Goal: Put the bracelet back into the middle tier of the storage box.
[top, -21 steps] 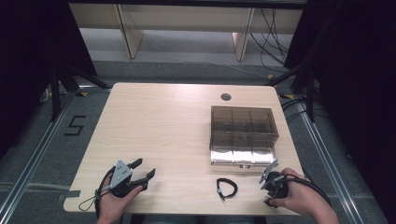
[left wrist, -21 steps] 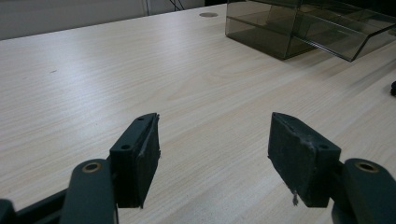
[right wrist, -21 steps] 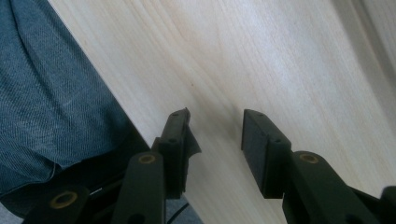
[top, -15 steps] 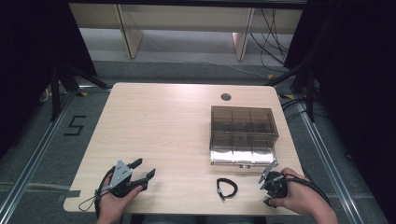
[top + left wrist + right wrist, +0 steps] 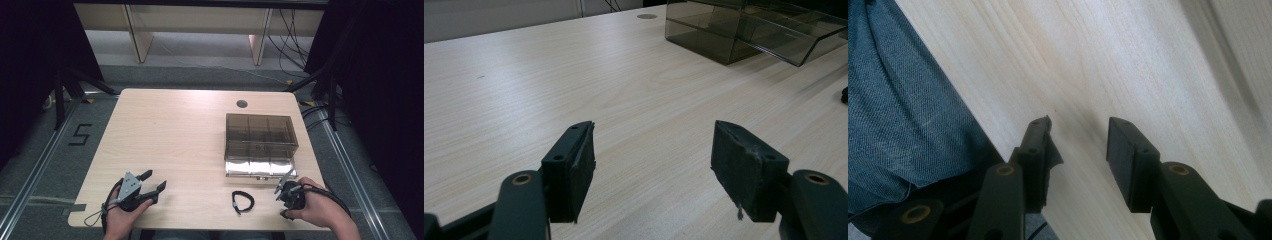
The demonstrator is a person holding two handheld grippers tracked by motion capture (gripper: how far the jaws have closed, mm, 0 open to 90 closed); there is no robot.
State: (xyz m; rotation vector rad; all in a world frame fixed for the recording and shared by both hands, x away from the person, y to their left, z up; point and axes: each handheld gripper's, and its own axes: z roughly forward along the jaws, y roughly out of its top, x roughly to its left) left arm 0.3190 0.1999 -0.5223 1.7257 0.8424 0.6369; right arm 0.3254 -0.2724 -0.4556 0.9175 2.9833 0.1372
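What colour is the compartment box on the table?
Smoky translucent brown-grey box, best seen in the high view.

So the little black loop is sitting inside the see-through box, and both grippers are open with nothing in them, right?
Not quite. The little black loop isn't inside the see-through box; the high view shows it lying on the table, in front of the box and apart from it. The rest is right: the left gripper and right gripper are both open with nothing in them.

A pale wooden table [image 5: 175,135] carries a smoky clear box [image 5: 260,145] and a black band [image 5: 243,201].
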